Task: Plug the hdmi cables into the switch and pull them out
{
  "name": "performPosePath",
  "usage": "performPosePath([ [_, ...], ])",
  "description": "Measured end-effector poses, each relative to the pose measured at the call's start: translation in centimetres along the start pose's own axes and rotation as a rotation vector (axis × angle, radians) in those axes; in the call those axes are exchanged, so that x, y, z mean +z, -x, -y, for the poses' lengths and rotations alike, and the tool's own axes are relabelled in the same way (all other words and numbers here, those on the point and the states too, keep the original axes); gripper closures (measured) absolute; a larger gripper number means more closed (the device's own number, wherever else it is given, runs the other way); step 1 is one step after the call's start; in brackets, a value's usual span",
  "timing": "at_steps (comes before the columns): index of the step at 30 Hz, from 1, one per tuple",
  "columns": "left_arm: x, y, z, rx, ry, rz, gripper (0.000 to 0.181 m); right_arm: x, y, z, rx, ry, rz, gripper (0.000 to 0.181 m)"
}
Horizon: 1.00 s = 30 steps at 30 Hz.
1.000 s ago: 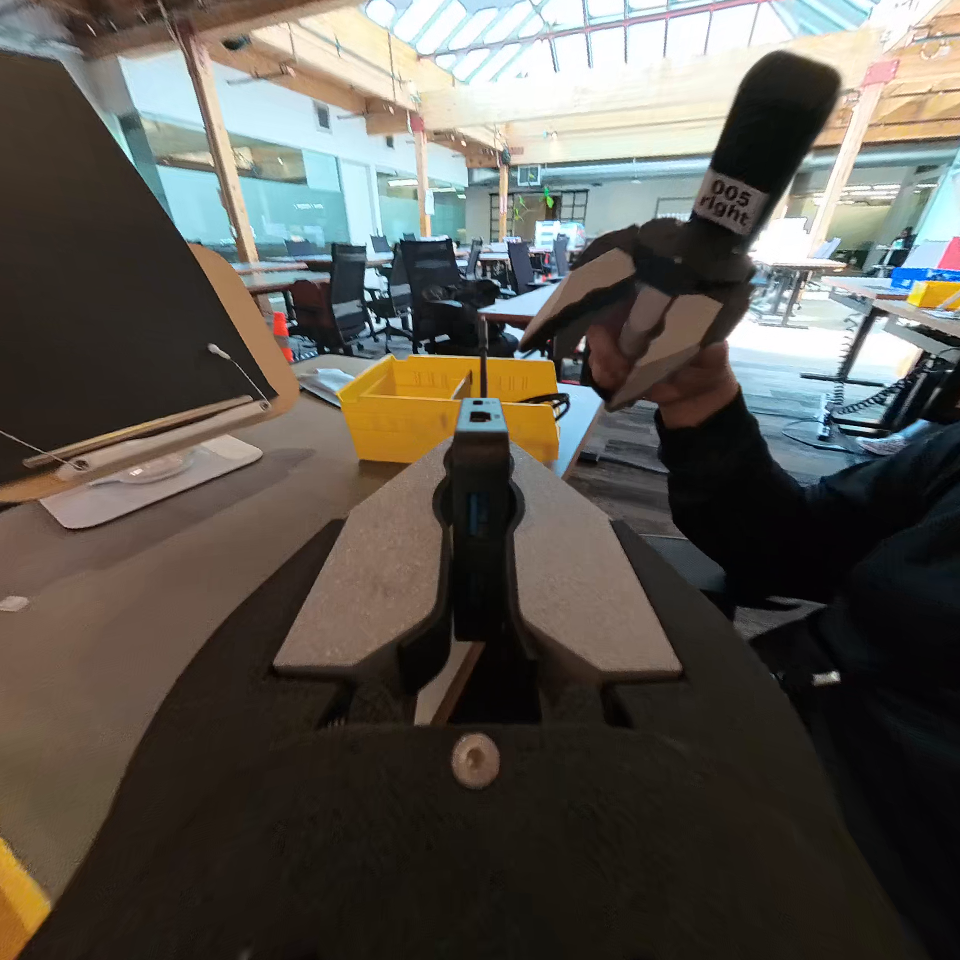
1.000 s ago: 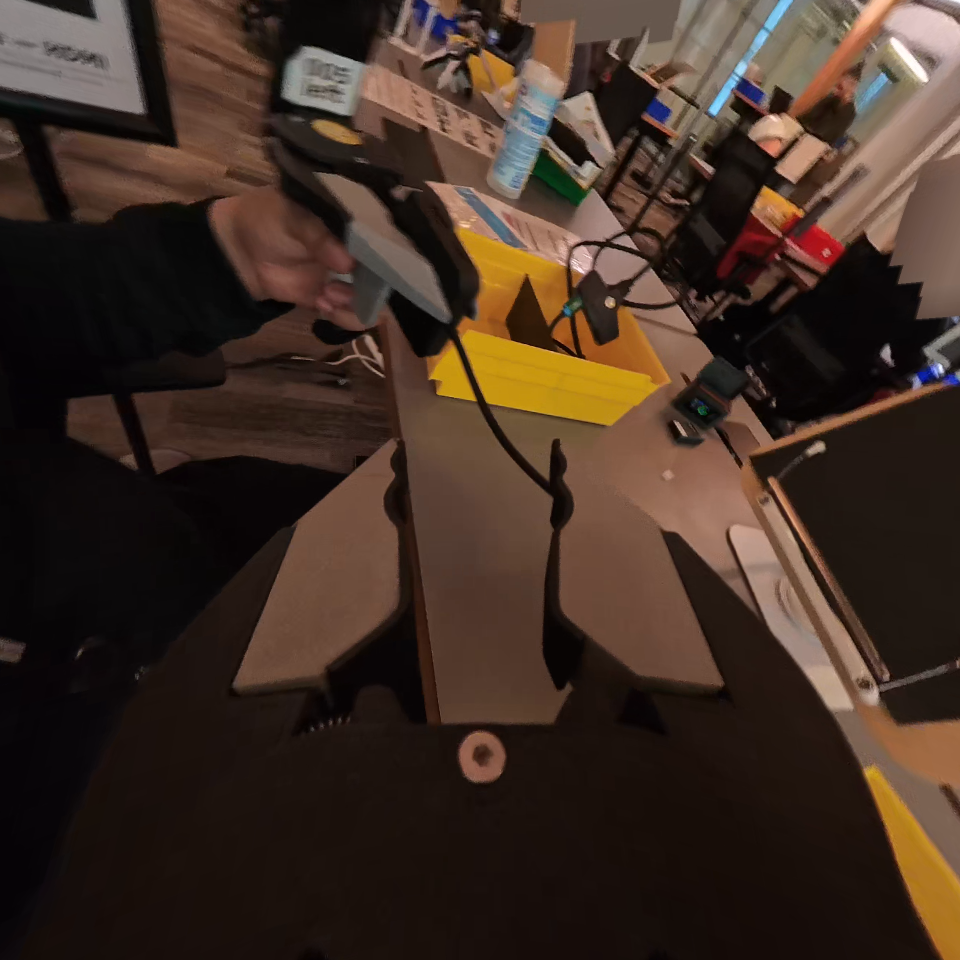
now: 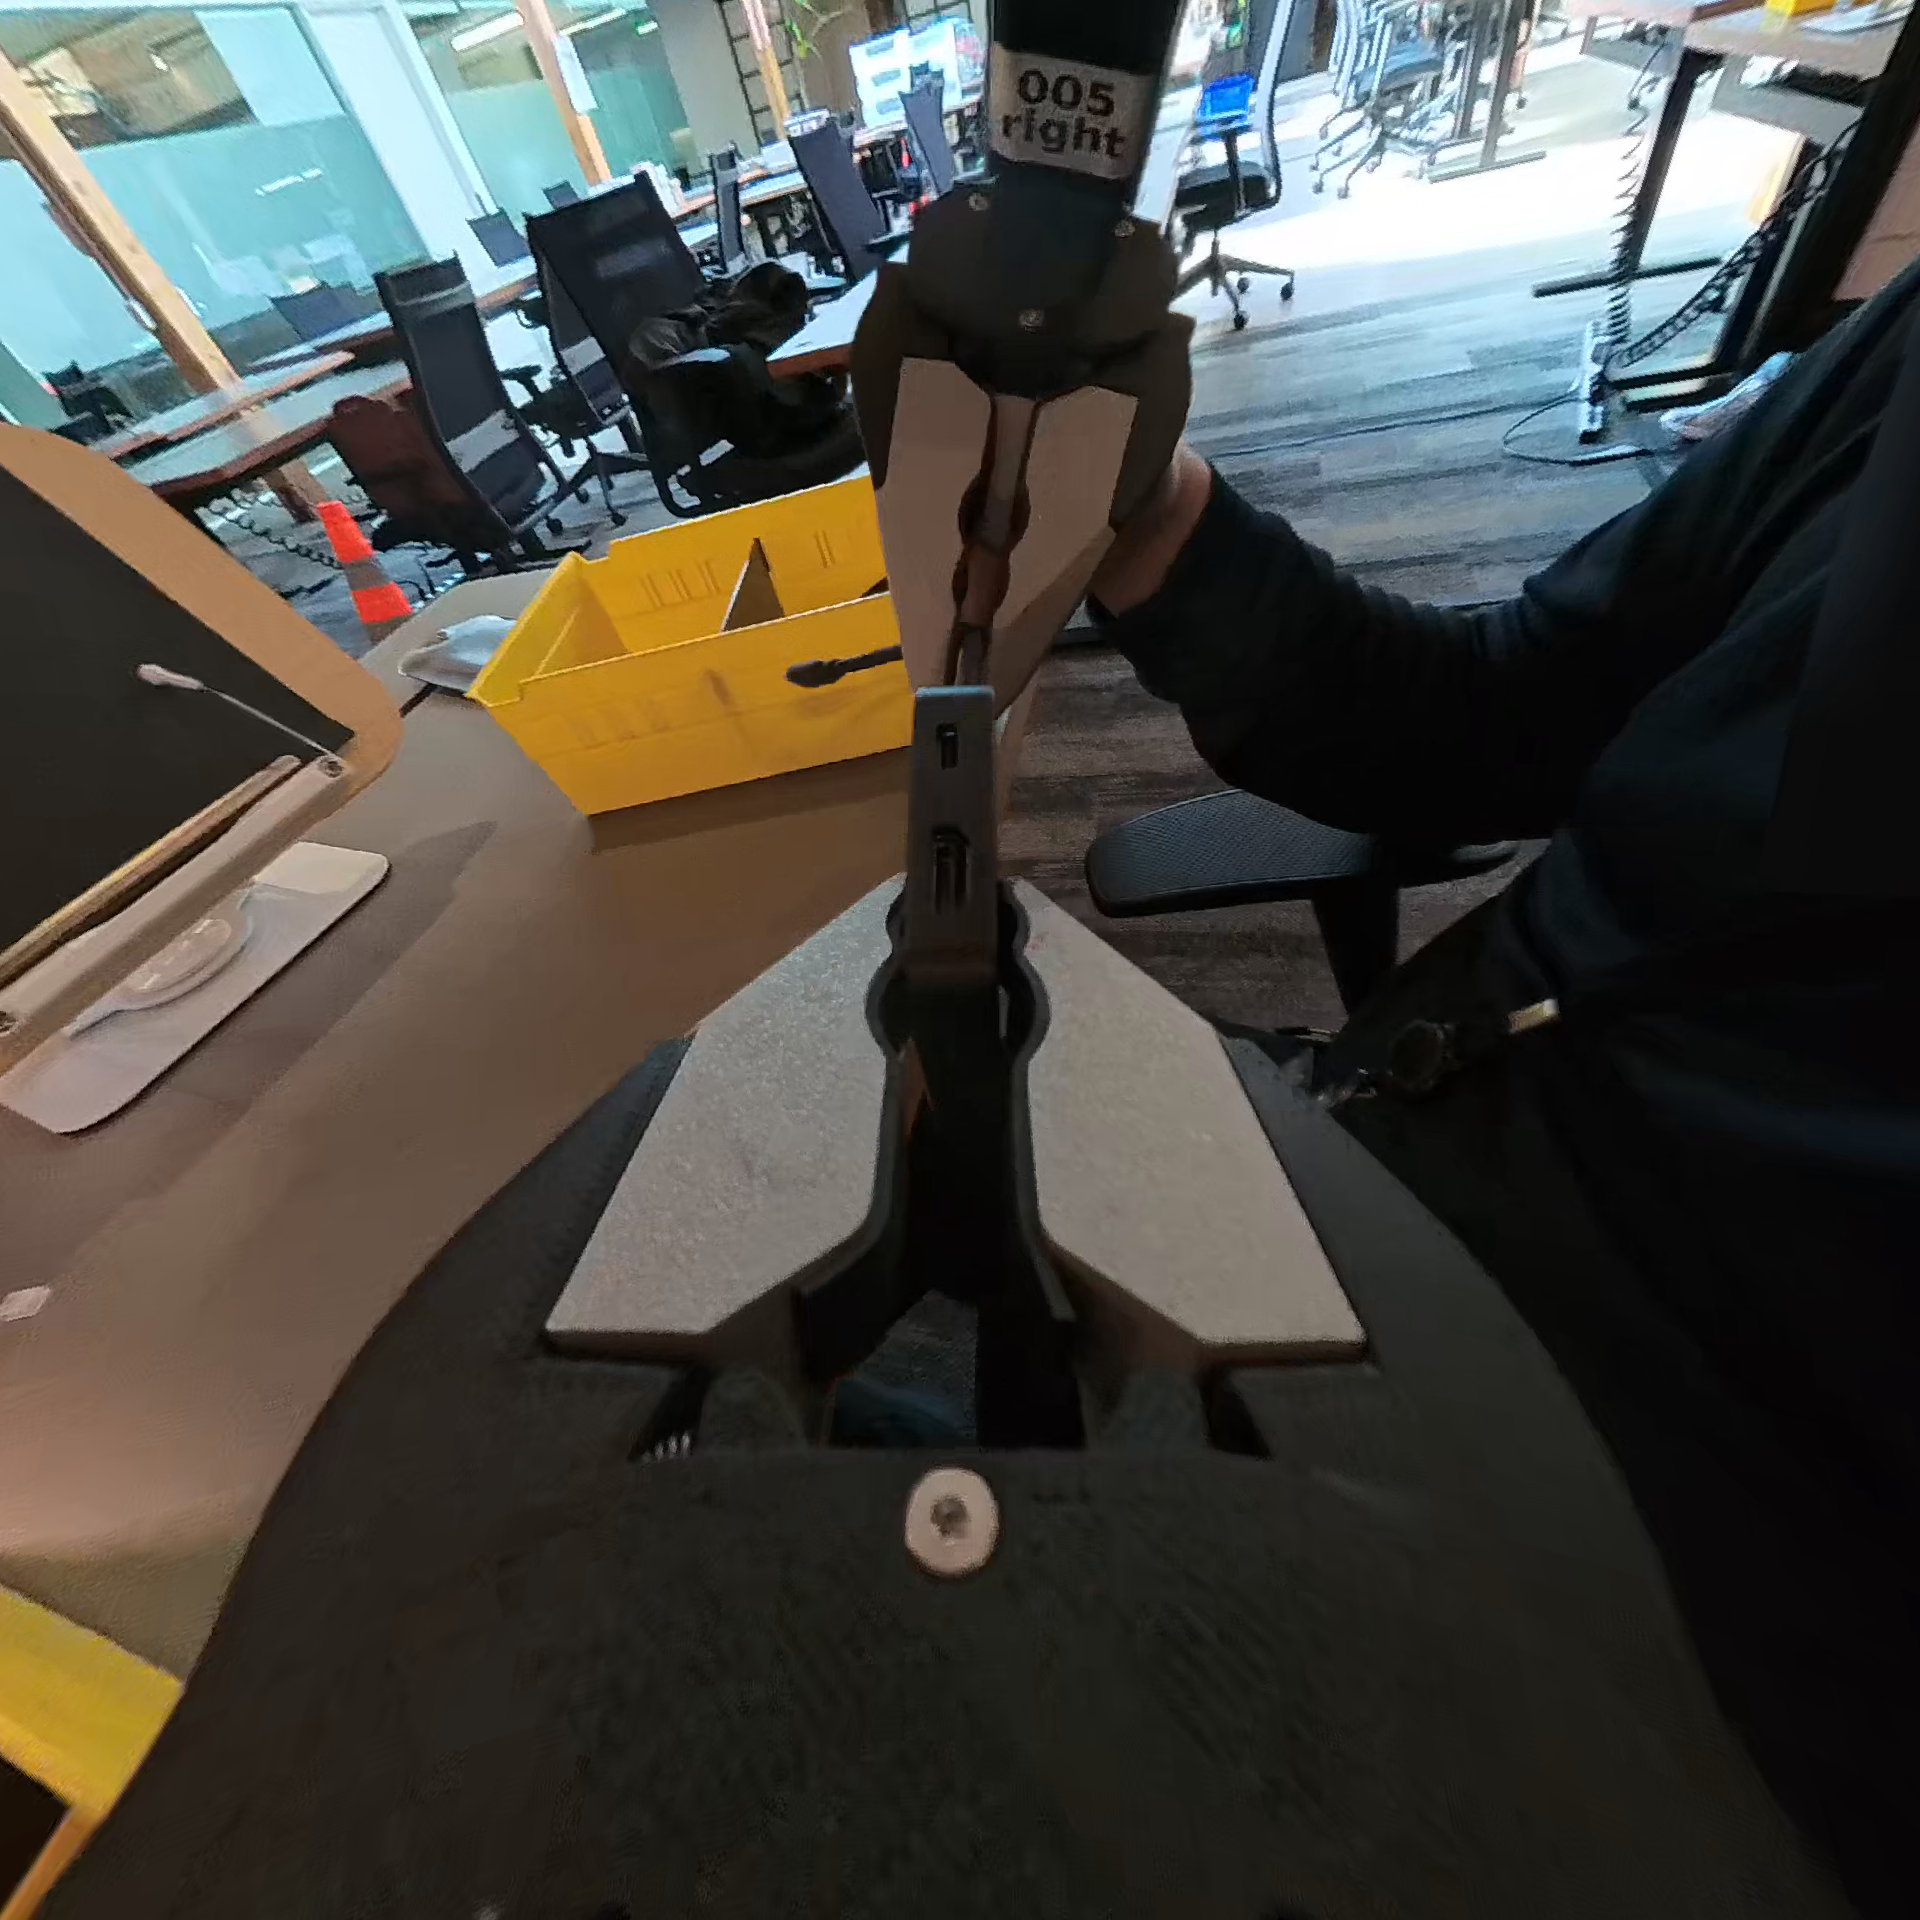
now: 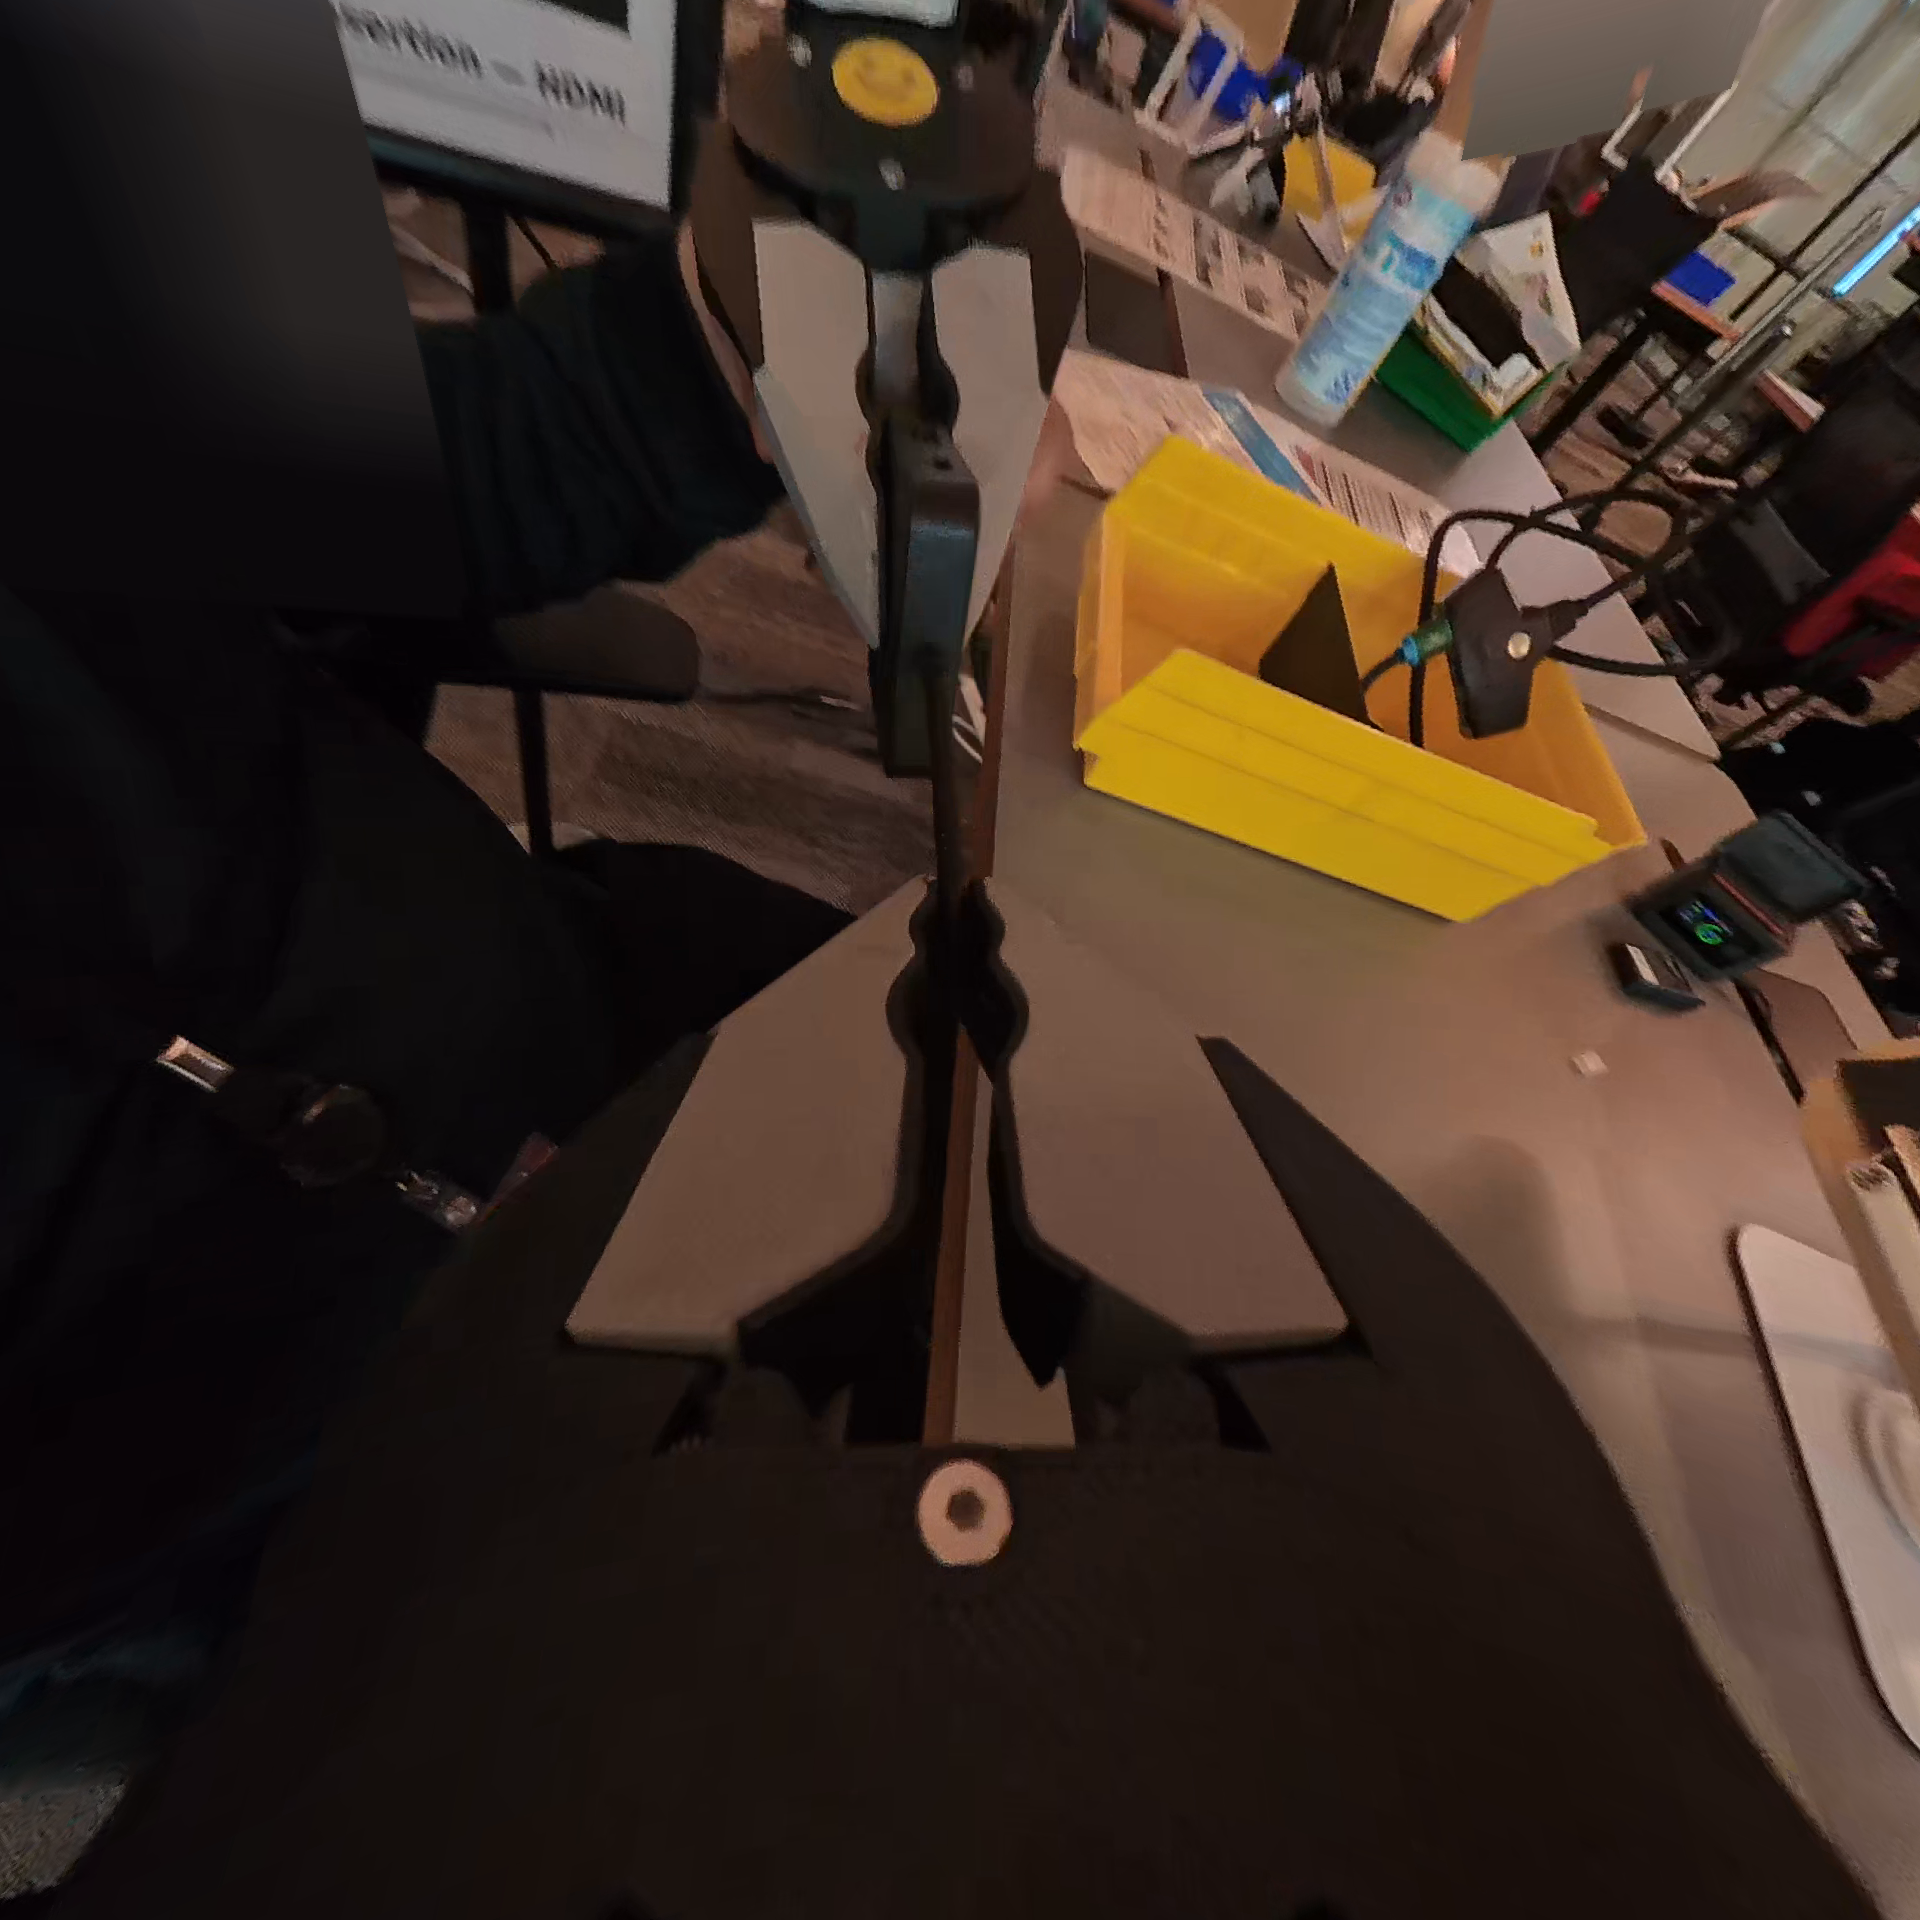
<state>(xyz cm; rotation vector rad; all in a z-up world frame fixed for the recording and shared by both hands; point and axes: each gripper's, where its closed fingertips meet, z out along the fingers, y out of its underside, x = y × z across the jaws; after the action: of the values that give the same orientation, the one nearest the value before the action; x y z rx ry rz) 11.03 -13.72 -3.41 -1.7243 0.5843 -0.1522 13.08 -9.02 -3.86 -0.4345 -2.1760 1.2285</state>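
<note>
Since a second ago the right gripper point(image 3: 971, 665) has swung from the upper right to straight ahead of the left gripper point(image 3: 951, 914), tip to tip above the table edge, and its fingers have closed.

Left wrist view: the left gripper's jaws are clenched on the switch point(image 3: 948, 821), a thin dark box standing edge-on with its ports facing the camera. The right gripper comes down from above to the switch's far end, its jaws drawn together on a black hdmi cable point(image 3: 987, 540). A yellow bin point(image 3: 665, 686) sits on the table point(image 3: 312, 1143) behind and to the left.

Right wrist view: the right gripper point(image 4: 956, 914) pinches the hdmi cable point(image 4: 943, 810), which runs straight to the switch point(image 4: 930, 582) held by the left gripper point(image 4: 925, 436) opposite. The yellow bin point(image 4: 1299, 769) lies to the right.
</note>
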Motion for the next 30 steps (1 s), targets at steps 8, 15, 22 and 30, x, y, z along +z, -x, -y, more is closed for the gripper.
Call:
performPosePath([
  [8, 0.3, 1.3, 0.3, -0.04, -0.047, 0.028, 0.17, 0.4, -1.0, 1.3, 0.173, -0.139, 0.051, 0.177],
  [15, 1.8, 1.8, 0.2, -0.058, -0.069, 0.057, 0.17, 2.3, -0.9, 0.3, 0.175, -0.072, 0.039, 0.14],
  [22, 2.1, 1.5, 0.4, -0.059, -0.077, 0.048, 0.17, 3.7, -1.0, -0.6, 0.19, -0.037, 0.043, 0.139],
  [30, 3.4, 0.0, 0.3, -0.057, -0.07, -0.02, 0.17, 4.1, 0.7, 0.1, 0.096, -0.039, 0.088, 0.166],
])
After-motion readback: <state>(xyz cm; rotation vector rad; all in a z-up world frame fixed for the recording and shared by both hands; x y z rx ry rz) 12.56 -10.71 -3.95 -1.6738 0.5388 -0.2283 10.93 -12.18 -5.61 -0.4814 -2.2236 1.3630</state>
